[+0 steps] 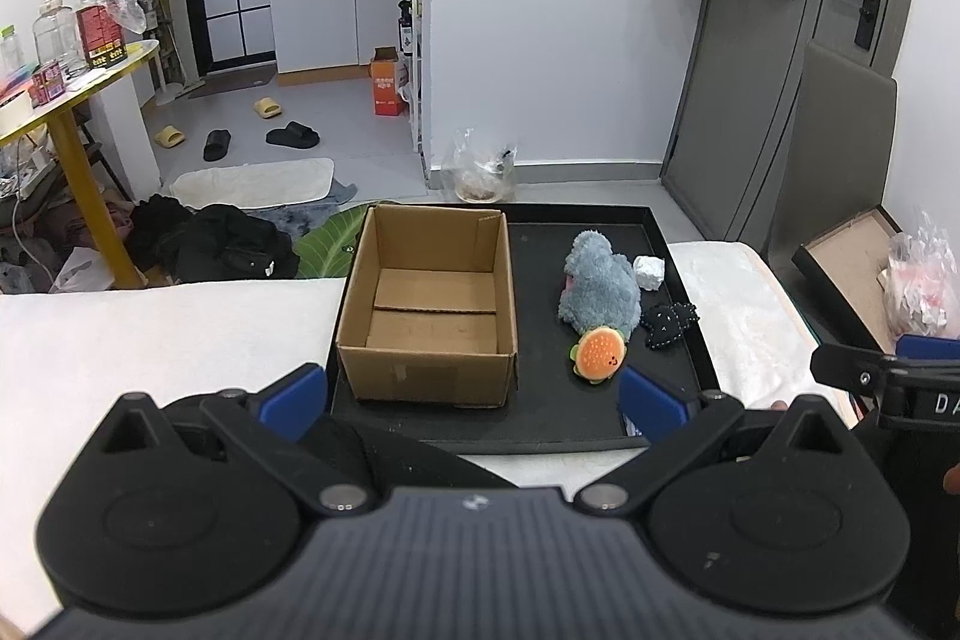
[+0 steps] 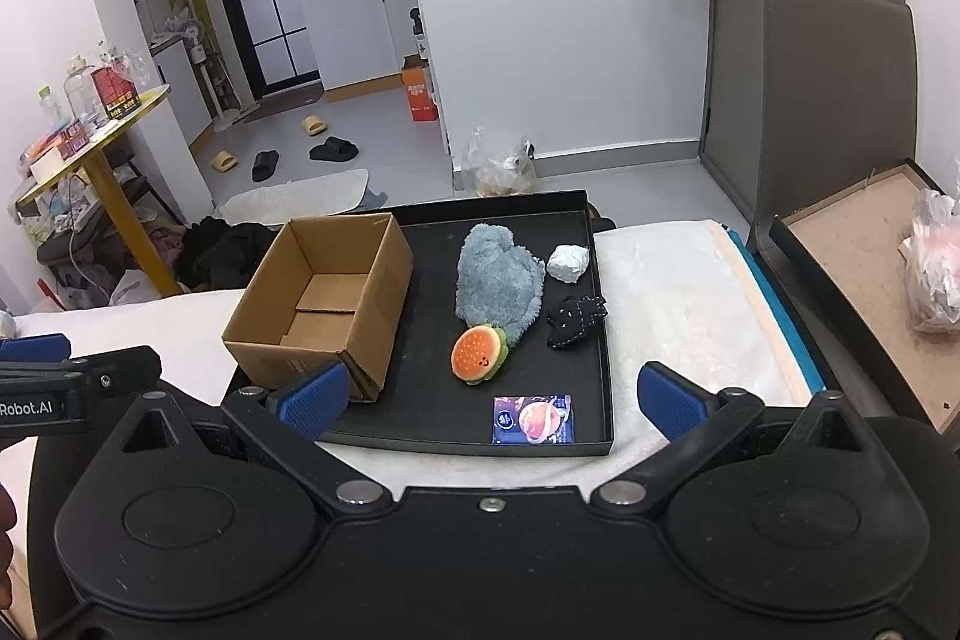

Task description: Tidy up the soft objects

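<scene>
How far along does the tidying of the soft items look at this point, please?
Nothing looks done: the cardboard box is empty. Nothing is in hand; the left gripper and right gripper are open. Left on the black tray: grey plush, burger toy, black fabric piece, white wad, blue packet.

black left gripper and right gripper, blue ribbed fingertips.
</scene>
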`<state>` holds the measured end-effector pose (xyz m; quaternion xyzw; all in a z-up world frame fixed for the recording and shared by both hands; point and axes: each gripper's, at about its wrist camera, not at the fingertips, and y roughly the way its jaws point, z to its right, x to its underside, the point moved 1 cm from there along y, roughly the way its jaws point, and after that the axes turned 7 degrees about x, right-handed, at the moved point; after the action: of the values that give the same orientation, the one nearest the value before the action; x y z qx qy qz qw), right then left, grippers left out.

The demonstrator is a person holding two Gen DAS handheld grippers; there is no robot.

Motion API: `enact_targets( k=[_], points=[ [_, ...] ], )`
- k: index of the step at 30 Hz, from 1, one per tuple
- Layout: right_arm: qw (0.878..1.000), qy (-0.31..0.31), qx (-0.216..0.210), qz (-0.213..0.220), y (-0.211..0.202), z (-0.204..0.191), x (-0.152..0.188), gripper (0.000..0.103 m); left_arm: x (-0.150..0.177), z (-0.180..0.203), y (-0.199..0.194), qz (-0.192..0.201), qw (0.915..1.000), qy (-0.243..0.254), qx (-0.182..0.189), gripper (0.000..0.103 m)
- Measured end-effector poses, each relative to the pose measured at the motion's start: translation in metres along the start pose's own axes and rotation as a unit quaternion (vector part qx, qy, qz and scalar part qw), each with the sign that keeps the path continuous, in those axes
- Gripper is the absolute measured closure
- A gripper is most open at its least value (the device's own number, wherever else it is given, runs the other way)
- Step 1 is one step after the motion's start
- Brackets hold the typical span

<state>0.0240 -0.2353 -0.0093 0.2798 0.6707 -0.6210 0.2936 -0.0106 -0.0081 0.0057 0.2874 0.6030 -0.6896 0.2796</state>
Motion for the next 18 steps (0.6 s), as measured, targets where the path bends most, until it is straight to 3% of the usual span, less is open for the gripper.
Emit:
enact_targets(
  k=[18],
  points=[
    [1.000,0.009,0.001,-0.006,0.012,0.001,0.000,0.000,-0.008,-0.010,0.014,0.002,1.0000,0.000,-0.003,0.000]
  ],
)
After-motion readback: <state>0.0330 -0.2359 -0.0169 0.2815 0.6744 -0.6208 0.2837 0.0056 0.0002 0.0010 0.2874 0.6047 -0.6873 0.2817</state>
